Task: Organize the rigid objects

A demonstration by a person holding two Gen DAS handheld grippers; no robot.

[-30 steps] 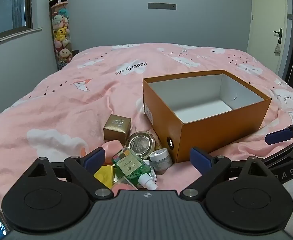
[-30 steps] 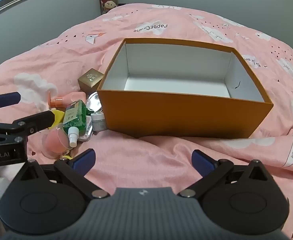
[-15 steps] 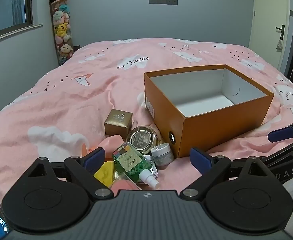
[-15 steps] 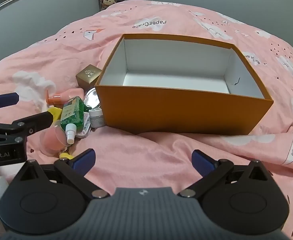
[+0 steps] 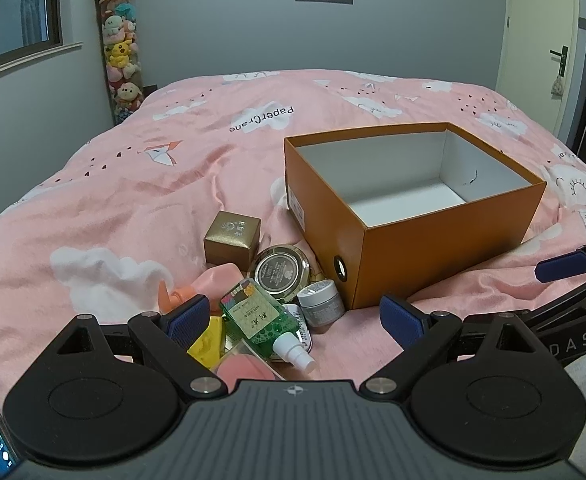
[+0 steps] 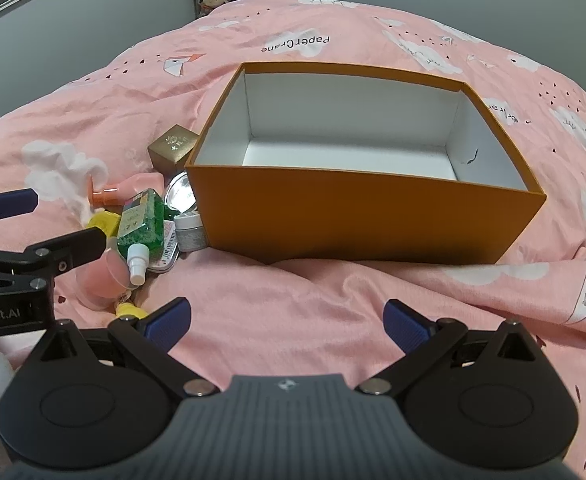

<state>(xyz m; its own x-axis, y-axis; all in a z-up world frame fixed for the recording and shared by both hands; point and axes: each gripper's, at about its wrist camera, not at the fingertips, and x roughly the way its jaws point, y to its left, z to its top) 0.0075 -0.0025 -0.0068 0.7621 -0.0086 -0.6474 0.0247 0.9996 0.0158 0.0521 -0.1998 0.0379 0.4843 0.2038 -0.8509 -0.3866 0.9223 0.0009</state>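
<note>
An orange box (image 5: 433,240) (image 6: 357,212) with a white, empty inside stands open on the pink bedspread. A small pile lies at its left corner: a green spray bottle (image 5: 259,318) (image 6: 140,224), a gold cube box (image 5: 232,237) (image 6: 173,147), a round tin (image 5: 279,269), a small grey jar (image 5: 321,303) (image 6: 190,231), a pink bottle (image 5: 209,280) (image 6: 133,187) and yellow pieces (image 5: 207,340). My left gripper (image 5: 293,314) is open, low over the pile's near side. My right gripper (image 6: 287,320) is open over bare bedding in front of the box.
The bed (image 5: 173,184) is soft and wrinkled. A tall column of plush toys (image 5: 119,52) stands at the far left wall under a window. A door (image 5: 545,40) is at the far right. The left gripper's arm (image 6: 33,256) shows beside the pile in the right wrist view.
Both grippers have drifted slightly, so the box and the pile sit a little higher and farther in both views. Nothing was grasped or shifted.
</note>
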